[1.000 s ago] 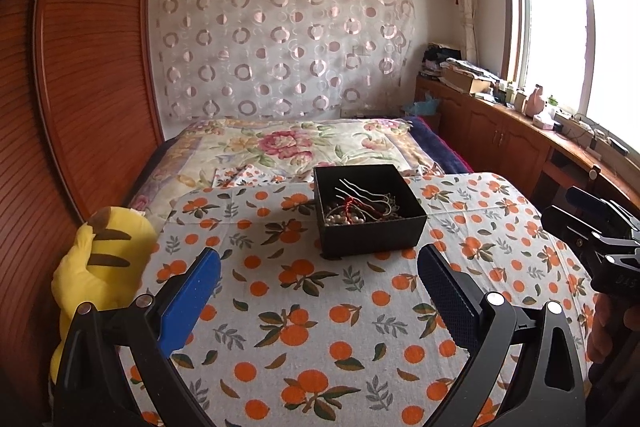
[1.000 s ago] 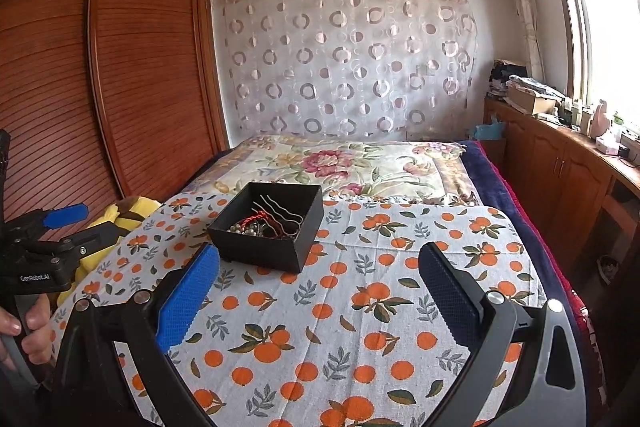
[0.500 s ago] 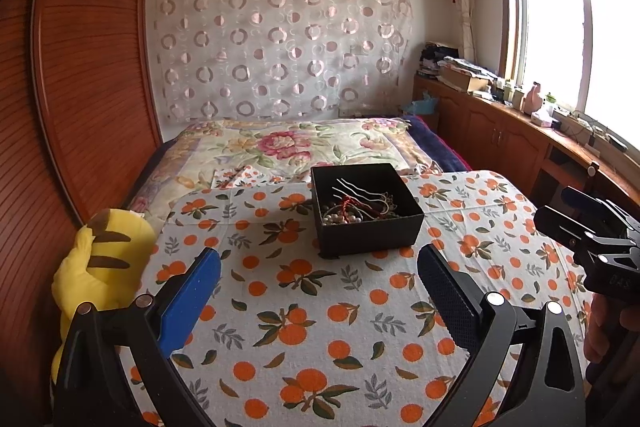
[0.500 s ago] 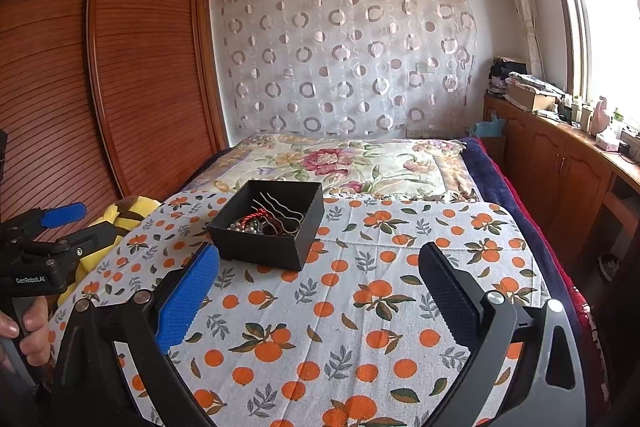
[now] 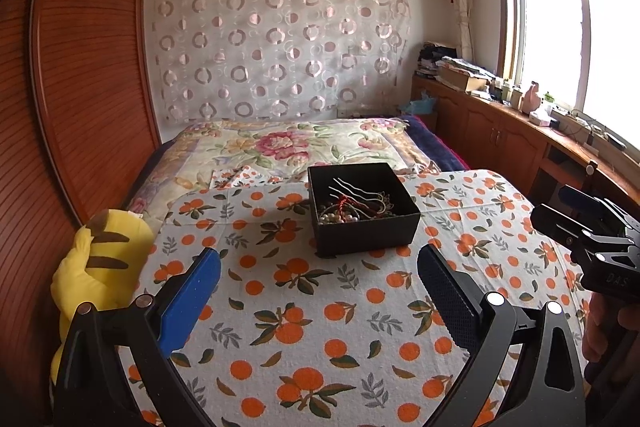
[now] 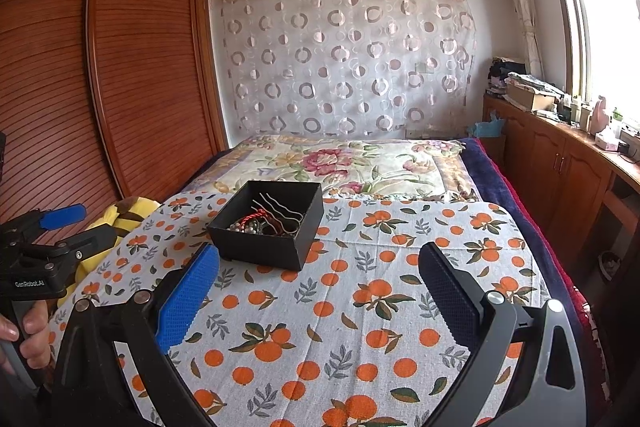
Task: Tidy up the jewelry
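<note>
Jewelry (image 5: 354,207) all sits tangled in the black box (image 5: 362,227) mid-surface (image 5: 304,311). Left hand-held gripper (image 5: 318,275) and right hand-held gripper (image 6: 318,273) both hover near, spread wide, holding nothing. Could be pre-sorting or finished, honestly can't say.

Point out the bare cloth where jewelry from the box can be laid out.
Free: the orange-print tablecloth between the black box and the left hand-held gripper, and the stretch right of the box. Crowded: inside the box, and the left edge by the yellow plush.
</note>
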Available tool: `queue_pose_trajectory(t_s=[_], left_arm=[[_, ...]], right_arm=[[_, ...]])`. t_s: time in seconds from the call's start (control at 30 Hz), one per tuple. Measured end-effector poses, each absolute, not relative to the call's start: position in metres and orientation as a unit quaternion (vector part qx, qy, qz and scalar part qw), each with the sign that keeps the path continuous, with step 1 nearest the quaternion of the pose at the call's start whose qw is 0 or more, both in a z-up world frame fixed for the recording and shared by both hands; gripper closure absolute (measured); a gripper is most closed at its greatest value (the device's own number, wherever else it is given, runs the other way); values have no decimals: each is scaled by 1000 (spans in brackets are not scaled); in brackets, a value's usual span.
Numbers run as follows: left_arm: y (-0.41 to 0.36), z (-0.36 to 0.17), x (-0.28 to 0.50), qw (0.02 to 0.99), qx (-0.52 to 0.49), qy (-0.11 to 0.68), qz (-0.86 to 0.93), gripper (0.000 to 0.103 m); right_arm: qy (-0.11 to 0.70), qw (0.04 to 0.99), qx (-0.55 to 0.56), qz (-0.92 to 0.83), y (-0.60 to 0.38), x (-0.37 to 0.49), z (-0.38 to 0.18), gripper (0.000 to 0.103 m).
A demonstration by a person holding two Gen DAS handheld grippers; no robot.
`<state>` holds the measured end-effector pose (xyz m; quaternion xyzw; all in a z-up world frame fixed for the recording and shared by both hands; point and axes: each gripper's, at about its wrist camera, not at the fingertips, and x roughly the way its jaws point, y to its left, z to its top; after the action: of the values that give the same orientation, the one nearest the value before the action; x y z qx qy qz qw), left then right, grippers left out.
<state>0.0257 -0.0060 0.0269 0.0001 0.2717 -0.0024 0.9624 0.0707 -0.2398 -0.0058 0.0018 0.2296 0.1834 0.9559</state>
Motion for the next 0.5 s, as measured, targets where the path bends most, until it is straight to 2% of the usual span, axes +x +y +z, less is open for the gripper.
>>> queue_pose_trajectory(t_s=[0.5], left_arm=[[-6,27,26,962,1,271,-3,8]], right_arm=[[230,956,2,183,-241,71,-6,3]])
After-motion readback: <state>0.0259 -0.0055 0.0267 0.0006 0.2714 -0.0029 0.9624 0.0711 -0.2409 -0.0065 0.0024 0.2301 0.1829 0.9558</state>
